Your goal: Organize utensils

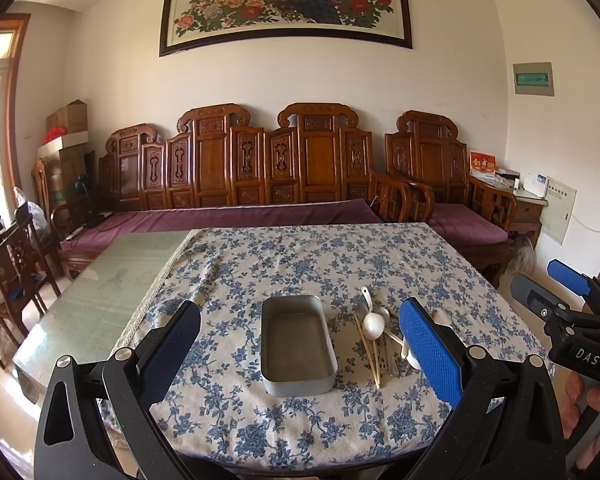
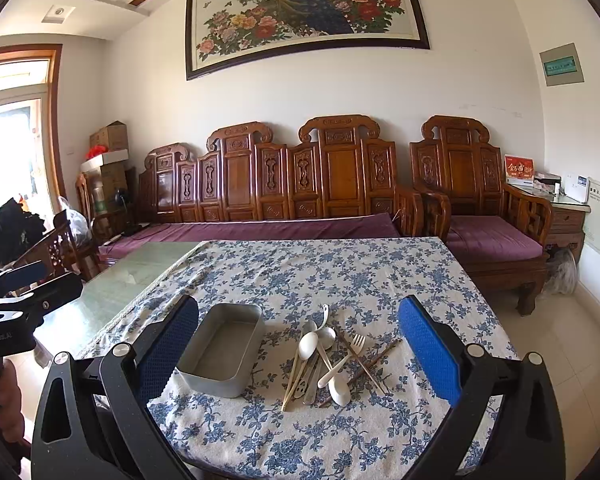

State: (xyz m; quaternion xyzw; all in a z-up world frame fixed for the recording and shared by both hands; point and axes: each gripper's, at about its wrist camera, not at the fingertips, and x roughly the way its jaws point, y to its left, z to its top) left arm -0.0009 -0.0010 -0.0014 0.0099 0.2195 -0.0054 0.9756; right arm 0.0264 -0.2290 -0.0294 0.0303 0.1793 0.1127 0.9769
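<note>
Utensils [image 2: 328, 360] lie in a crossed heap on the bench's flowered cloth [image 2: 340, 280], at 3 o'clock of the empty metal tin [image 2: 224, 354], close beside it, presumably so each piece can go straight in. Both my jaws stand wide and hold nothing: the right gripper [image 2: 300, 360] frames heap and tin, the left gripper [image 1: 300, 356] brackets the tin.

One metal tin [image 2: 222, 350] stood at nine o'clock of the utensil pile [image 2: 332, 356]. The pile held two white spoons [image 2: 308, 345], one white fork [image 2: 356, 344] and several chopsticks [image 2: 364, 364], exact number unclear.
</note>
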